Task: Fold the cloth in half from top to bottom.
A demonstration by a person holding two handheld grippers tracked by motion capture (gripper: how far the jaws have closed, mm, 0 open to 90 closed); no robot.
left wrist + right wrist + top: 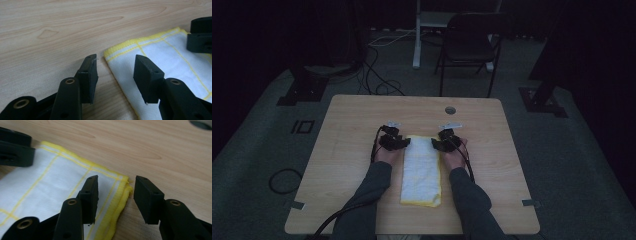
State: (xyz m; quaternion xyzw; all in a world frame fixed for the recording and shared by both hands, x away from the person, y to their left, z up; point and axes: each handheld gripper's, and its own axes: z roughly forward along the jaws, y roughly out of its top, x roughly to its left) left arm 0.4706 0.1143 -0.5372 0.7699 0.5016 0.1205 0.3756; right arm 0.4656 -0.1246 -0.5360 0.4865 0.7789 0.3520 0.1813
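Near the middle of the wooden table (342,150), a folded white cloth (422,170) lies flat, with the left gripper (408,143) and right gripper (434,145), jaws open, straddling its far corners.

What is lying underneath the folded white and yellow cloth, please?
The cloth lies flat on the wooden table, which shows all around it. The right gripper view shows doubled edges at one corner; anything between the layers is hidden.

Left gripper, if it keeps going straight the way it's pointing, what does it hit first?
Probably the towel: the left gripper has open jaws straddling its yellow-edged far corner, one over bare table, one over cloth. Beyond that corner lies only wood, though depth is hard to judge.
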